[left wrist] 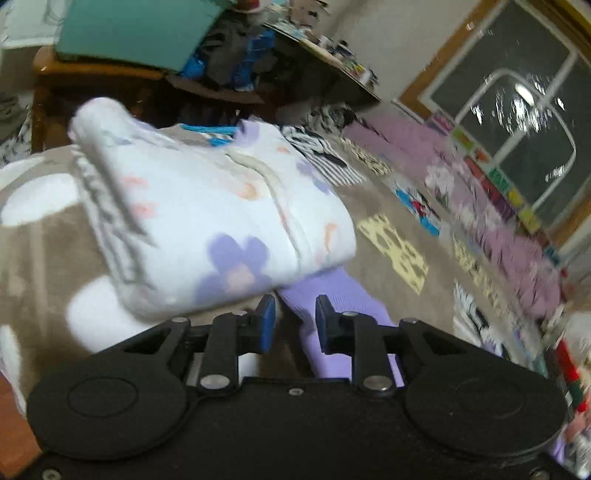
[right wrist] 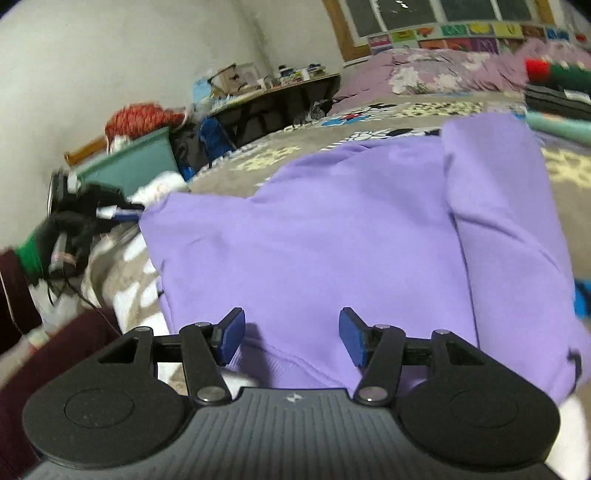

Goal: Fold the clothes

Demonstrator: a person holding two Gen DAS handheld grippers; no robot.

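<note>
Both pairs of jaws stand apart with nothing between them. On the left gripper (left wrist: 295,321) the blue pads (left wrist: 267,321) have a small gap. Through that gap, at 12 o'clock, you can see a strip of the purple sweatshirt (left wrist: 332,295). It lies flat on the bed and the pads do not pinch it.

Up at 11 o'clock from the left gripper sits a folded white garment with flowers (left wrist: 221,218). It has purple and orange flowers on it and a gray ribbed band along its left side. Its near edge lies over the purple cloth. Under both is a tan blanket with white shapes (left wrist: 40,236). Far off at 11 o'clock stands a teal bin (left wrist: 136,33) on a wooden stand, and at 2 o'clock there is a dark window (left wrist: 517,122). This view is blurry.

Jaws on the right gripper (right wrist: 291,334) are spread wider. The purple sweatshirt (right wrist: 332,240) fills the middle of this view, from right under the pads out to 12 o'clock. It lies on the bed, with one part folded over along its right side at 1 o'clock. The pads hang just above its near hem. I cannot tell if they touch it.

At 10 o'clock you can see the left gripper (right wrist: 70,221), dark and blurry. Behind it at 11 o'clock is the teal bin (right wrist: 136,162) with something red on top. A messy shelf (right wrist: 280,85) is at 12 o'clock.
</note>
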